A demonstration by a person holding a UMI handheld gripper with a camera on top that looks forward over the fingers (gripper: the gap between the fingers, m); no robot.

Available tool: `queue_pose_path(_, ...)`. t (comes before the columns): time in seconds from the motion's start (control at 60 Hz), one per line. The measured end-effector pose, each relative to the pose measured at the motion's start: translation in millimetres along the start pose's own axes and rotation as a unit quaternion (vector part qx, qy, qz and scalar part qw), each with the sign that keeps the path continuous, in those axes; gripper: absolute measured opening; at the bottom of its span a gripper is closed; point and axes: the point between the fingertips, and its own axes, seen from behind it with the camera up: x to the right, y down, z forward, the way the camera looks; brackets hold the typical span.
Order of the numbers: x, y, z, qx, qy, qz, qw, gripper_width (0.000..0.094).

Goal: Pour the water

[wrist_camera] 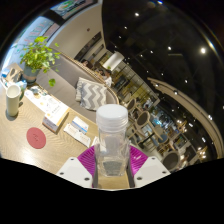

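My gripper (112,165) is shut on a clear plastic water bottle (112,145) with a white screw cap (112,117). The bottle stands upright between the two magenta pads (87,160), which press on its sides. It is held above the near edge of a wooden table (40,150). A pale green cup (13,98) stands on the table far off to the left of the fingers.
A red coaster (37,138) lies on the table left of the fingers. Beyond it lie a book (55,121) and a small card (77,127). A potted plant (38,57) stands at the table's far side. A striped cushion (93,93) and chairs lie beyond.
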Motion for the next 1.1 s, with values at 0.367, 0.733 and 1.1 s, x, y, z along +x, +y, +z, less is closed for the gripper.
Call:
queue_pose_path(0.367,-119.5,-188.6,-31.3,0.077,0.09,-0.393,0.912,0.0413)
queue_pose_path(0.733,-207.8,-197.2,-13.9,0.06,0.118,-0.645,0.753,0.0411)
queue_pose_path(1.1,-202.7,-204.2,-28.1,0.083,0.071,-0.549,0.829,0.041)
